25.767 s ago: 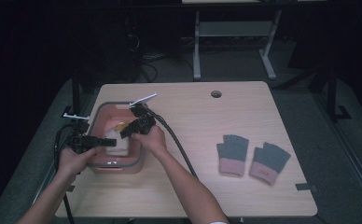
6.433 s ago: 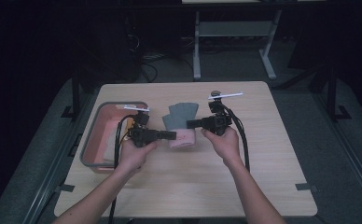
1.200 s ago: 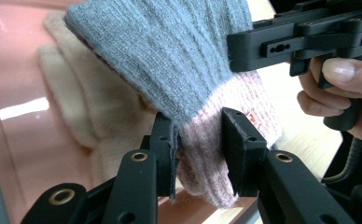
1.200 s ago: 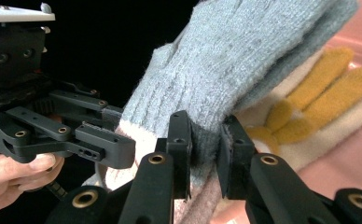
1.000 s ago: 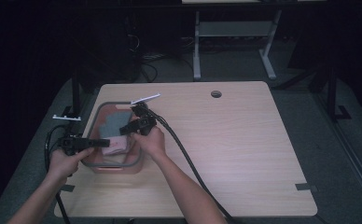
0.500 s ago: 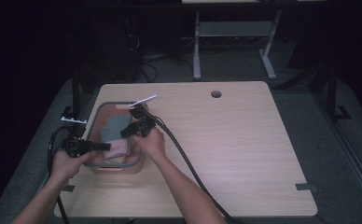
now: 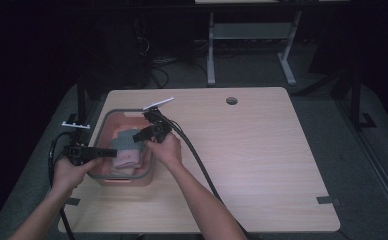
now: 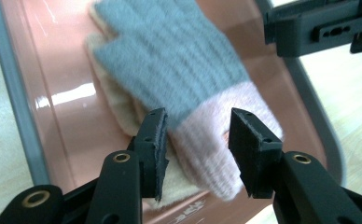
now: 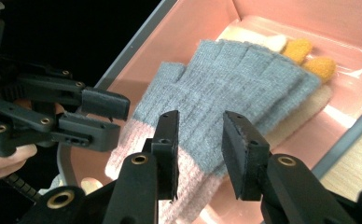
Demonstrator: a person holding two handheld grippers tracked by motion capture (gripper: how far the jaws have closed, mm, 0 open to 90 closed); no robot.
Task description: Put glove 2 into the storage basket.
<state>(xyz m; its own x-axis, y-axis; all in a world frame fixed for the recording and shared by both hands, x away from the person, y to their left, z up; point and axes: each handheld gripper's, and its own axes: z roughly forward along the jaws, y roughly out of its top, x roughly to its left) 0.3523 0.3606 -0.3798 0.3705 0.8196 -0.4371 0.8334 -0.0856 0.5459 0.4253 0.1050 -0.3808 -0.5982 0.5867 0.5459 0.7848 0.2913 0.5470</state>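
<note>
A grey knitted glove with a pink cuff [image 7: 127, 146] [image 8: 179, 70] [image 9: 226, 84] lies in the pink bin [image 7: 123, 177] [image 8: 72, 60] [image 9: 193, 23], on top of a cream glove with orange fingertips [image 9: 305, 51]. My left gripper [image 7: 113, 152] [image 8: 197, 126] hovers over the cuff from the bin's left. Its jaws have just been opening and stand open, with the glove below them. My right gripper [image 7: 137, 137] [image 9: 198, 126] reaches in from the bin's right. Its jaws have also just been opening, and they are clear of the glove.
The bin stands at the left end of a wooden table [image 7: 262, 150] with a round cable hole [image 7: 231, 100] at the back. A thick black cable [image 7: 197, 160] trails from the right gripper along the forearm. A metal frame [image 7: 252, 35] stands on the dark floor behind.
Both pairs of jaws have spread apart over the bin and the grey glove now rests inside it. The hands have stayed almost where they were.
</note>
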